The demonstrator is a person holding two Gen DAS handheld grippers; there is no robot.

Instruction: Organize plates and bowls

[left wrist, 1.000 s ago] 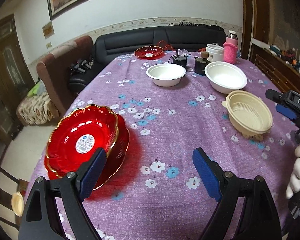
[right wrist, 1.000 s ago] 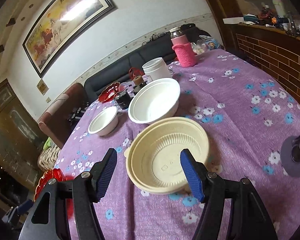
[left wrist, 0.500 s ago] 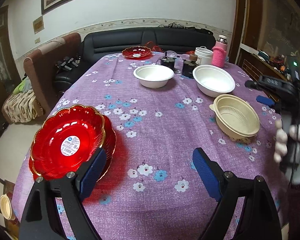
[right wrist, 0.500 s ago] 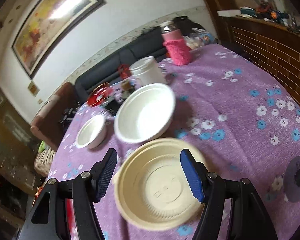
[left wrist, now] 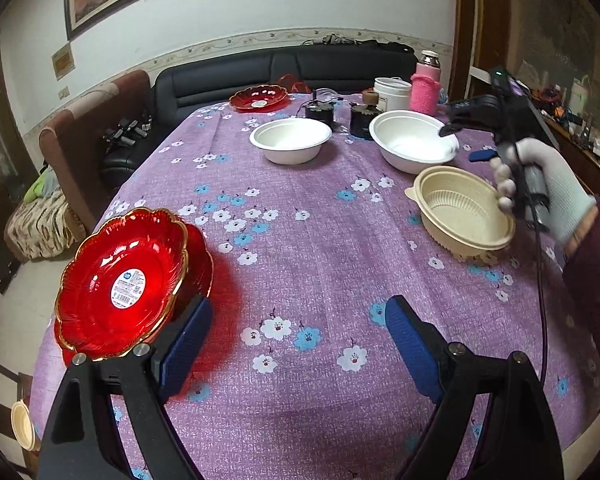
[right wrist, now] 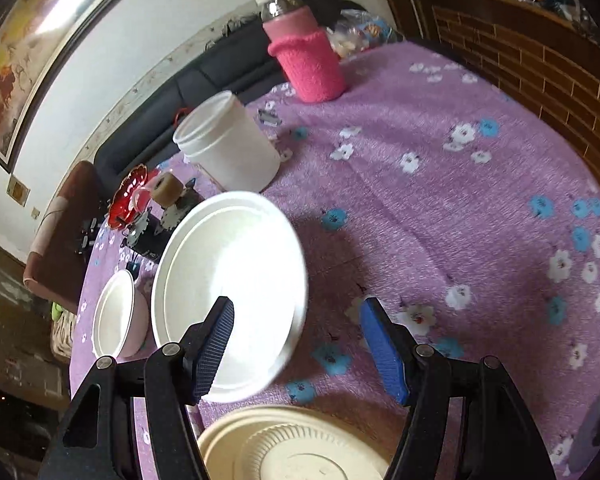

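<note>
Two red gold-rimmed plates (left wrist: pixel 120 280) sit stacked at the table's near left. My left gripper (left wrist: pixel 296 344) hovers open just right of them, nothing between its fingers. A third red plate (left wrist: pixel 259 98) lies at the far end. A small white bowl (left wrist: pixel 290 140), a large white bowl (left wrist: pixel 414 140) and a beige ribbed bowl (left wrist: pixel 464 212) stand apart on the purple cloth. My right gripper (right wrist: pixel 300 344) is open above the large white bowl (right wrist: pixel 228 280), astride its right rim, one finger over the inside and one outside. The beige bowl (right wrist: pixel 292 448) lies just below it.
A white jar (right wrist: pixel 228 144), a pink-sleeved bottle (right wrist: pixel 308 64) and small dark objects (left wrist: pixel 360 118) stand behind the bowls. A gloved hand (left wrist: pixel 548 188) holds the right gripper (left wrist: pixel 464 144). A black sofa (left wrist: pixel 284 72) and a brown chair (left wrist: pixel 80 140) border the table.
My right gripper has moved forward from over the beige bowl to the rim of the large white bowl. The left gripper has stayed beside the red plates.
</note>
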